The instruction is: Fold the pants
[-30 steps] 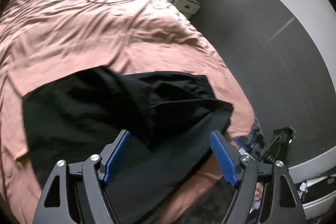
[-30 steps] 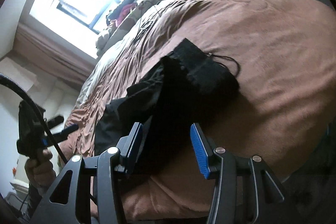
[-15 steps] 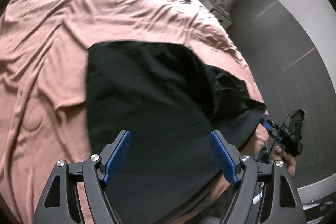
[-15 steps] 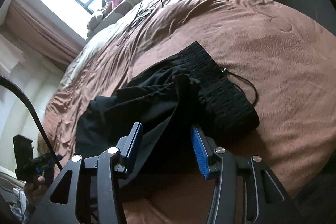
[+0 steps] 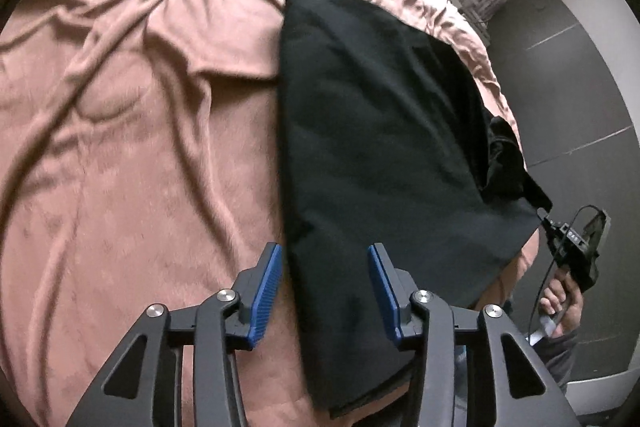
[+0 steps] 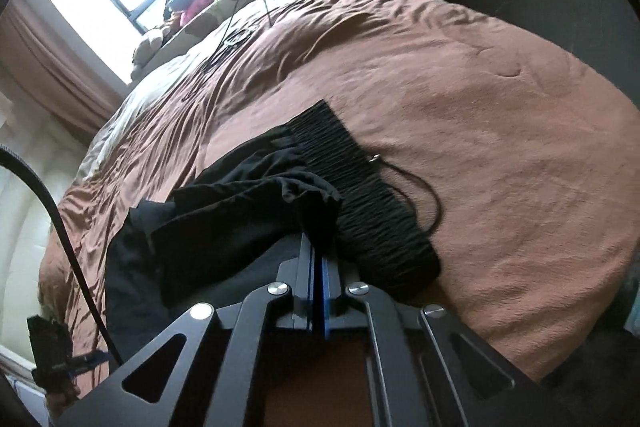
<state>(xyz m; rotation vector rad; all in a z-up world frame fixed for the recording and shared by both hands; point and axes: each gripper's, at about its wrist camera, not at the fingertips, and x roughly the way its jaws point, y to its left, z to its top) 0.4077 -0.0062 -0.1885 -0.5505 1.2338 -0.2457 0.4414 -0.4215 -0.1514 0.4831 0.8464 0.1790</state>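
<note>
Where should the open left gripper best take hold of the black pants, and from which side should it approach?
Probably the long straight edge of the black pants, just ahead of the left gripper. That edge lies flat on the brown bedspread between the open jaws, so come straight forward and low, one finger sliding under the edge. The right gripper is shut on a fold beside the waistband.
</note>
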